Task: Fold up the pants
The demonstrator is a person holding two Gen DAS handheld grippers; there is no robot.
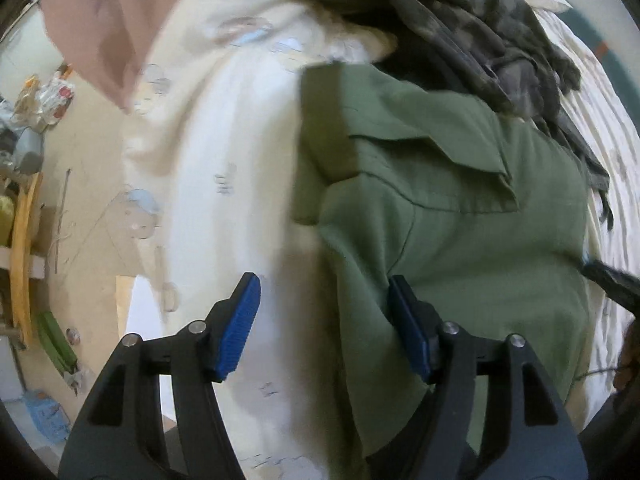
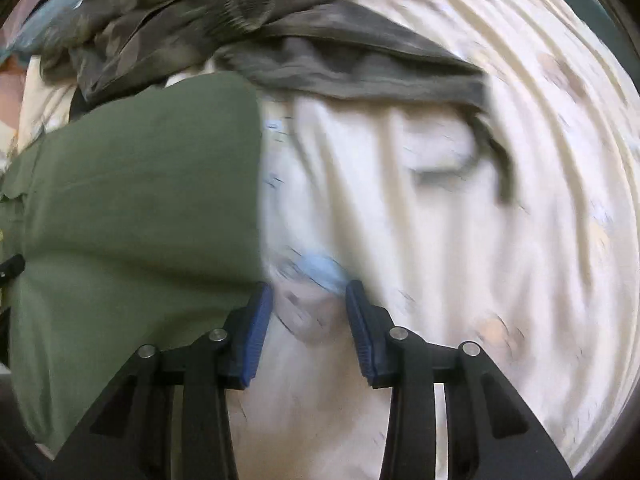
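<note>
The folded olive-green cotton pants (image 1: 452, 216) lie on the wrinkled cream printed bedsheet (image 2: 460, 208), camouflage clothes (image 2: 248, 36) crowding their twelve-o'clock edge, while the left gripper (image 1: 324, 320), jaws parted, straddles their nine-o'clock edge and the half-open right gripper (image 2: 309, 322) hovers empty over bare sheet at three o'clock.

I have both grippers aimed steeply downward. My left gripper (image 1: 324, 328) stands with its blue fingers (image 1: 238, 328) wide apart, nothing pinched; my right gripper (image 2: 310, 334) is parted more narrowly, its fingers (image 2: 256, 336) gripping nothing.
</note>
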